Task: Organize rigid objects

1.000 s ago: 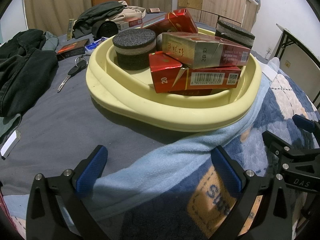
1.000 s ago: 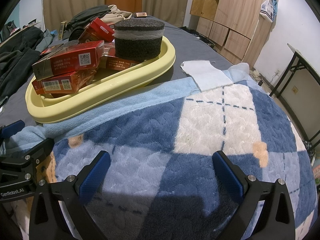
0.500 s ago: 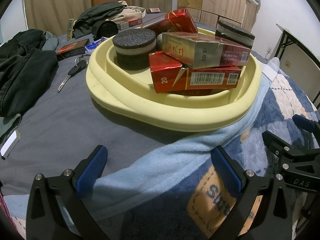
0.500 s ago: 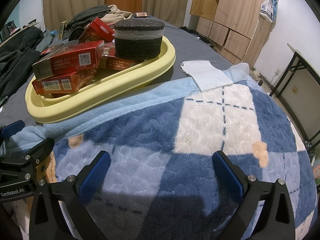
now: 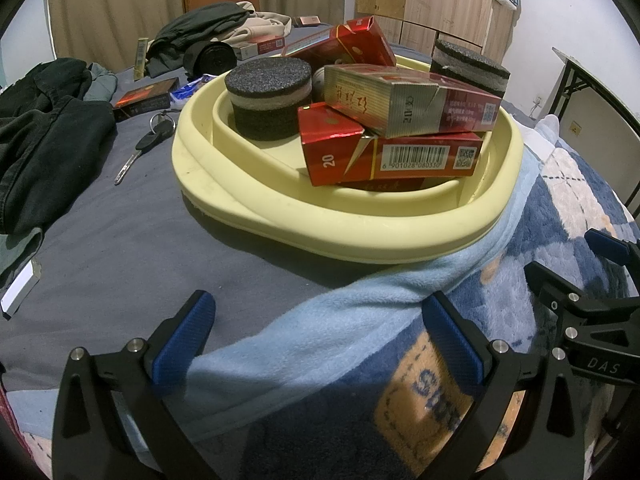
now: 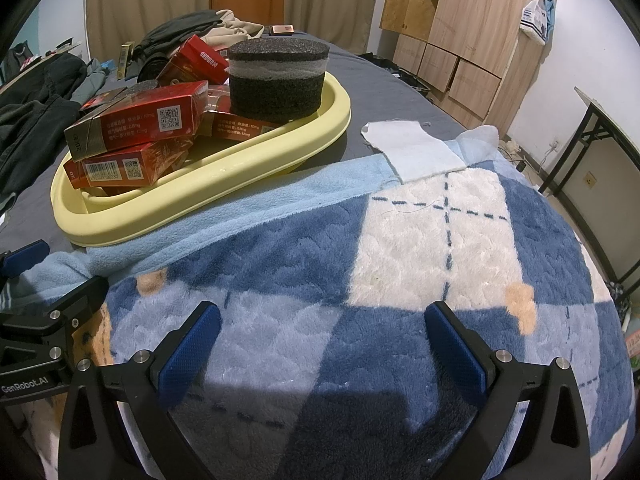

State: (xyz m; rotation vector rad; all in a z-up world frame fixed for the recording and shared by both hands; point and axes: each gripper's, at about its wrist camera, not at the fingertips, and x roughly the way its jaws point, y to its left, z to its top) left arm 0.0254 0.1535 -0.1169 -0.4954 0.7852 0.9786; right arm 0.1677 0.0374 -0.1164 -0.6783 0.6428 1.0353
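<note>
A pale yellow tray (image 5: 360, 236) (image 6: 200, 196) rests on the bed and holds several red cigarette boxes (image 5: 392, 160) (image 6: 136, 124) and two round dark foam pucks (image 5: 268, 100) (image 6: 278, 76). One gold-ended box (image 5: 408, 104) lies on top of the stack. My left gripper (image 5: 320, 340) is open just short of the tray, over the blanket's light blue hem, with nothing between its fingers. My right gripper (image 6: 320, 340) is open and empty over the checked blanket, to the right of the tray. Each view catches the other gripper's frame at its edge.
A key (image 5: 140, 148), a dark box (image 5: 144, 100) and dark clothes (image 5: 44, 136) lie left of the tray on the grey sheet (image 5: 160, 248). A white cloth (image 6: 416, 152) sits on the blue checked blanket (image 6: 400, 260). Wooden cupboards (image 6: 460, 32) and a folding table (image 6: 600, 132) stand to the right.
</note>
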